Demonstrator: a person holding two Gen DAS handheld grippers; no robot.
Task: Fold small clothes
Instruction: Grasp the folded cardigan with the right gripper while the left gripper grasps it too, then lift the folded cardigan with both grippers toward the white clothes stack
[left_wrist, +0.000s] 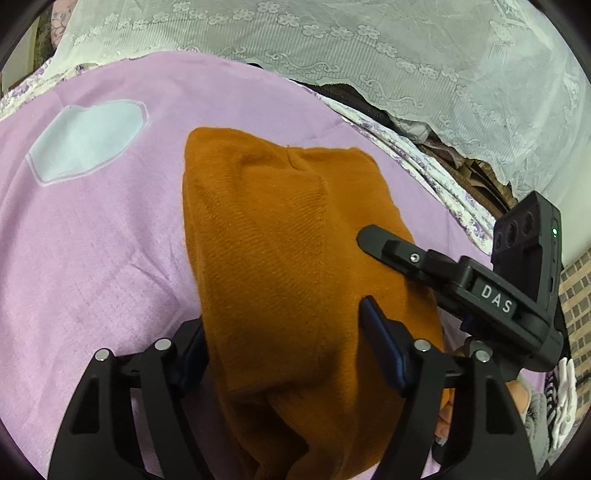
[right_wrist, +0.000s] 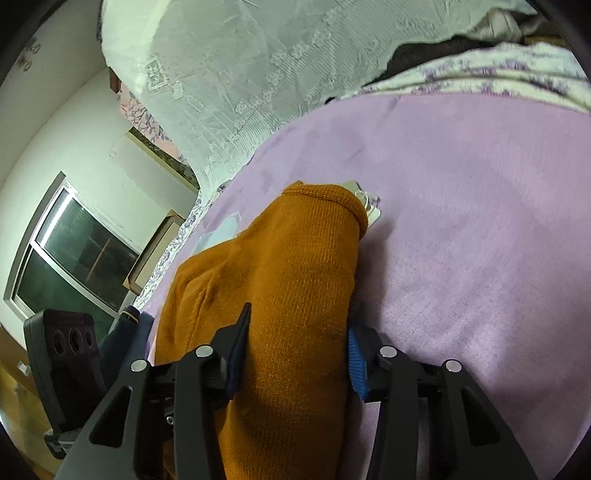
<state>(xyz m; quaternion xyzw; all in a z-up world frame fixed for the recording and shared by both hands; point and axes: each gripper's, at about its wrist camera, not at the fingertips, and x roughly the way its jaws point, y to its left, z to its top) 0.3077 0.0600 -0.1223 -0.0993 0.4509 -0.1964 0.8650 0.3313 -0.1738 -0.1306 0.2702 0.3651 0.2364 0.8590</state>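
An orange knit garment (left_wrist: 280, 236) lies folded on a lilac bedsheet (left_wrist: 92, 258). My left gripper (left_wrist: 284, 343) is shut on its near edge, with cloth bunched between the fingers. The right gripper (left_wrist: 369, 266) comes in from the right and reaches over the garment. In the right wrist view my right gripper (right_wrist: 299, 350) is shut on a fold of the same garment (right_wrist: 295, 266), whose ribbed cuff (right_wrist: 332, 195) points away. The left gripper's body (right_wrist: 62, 354) shows at the left edge.
A pale blue heart patch (left_wrist: 85, 144) is on the sheet to the far left. White lace fabric (left_wrist: 369, 55) hangs behind the bed. A floral border (left_wrist: 424, 155) runs along the sheet's right edge. A window (right_wrist: 70, 251) is at the left.
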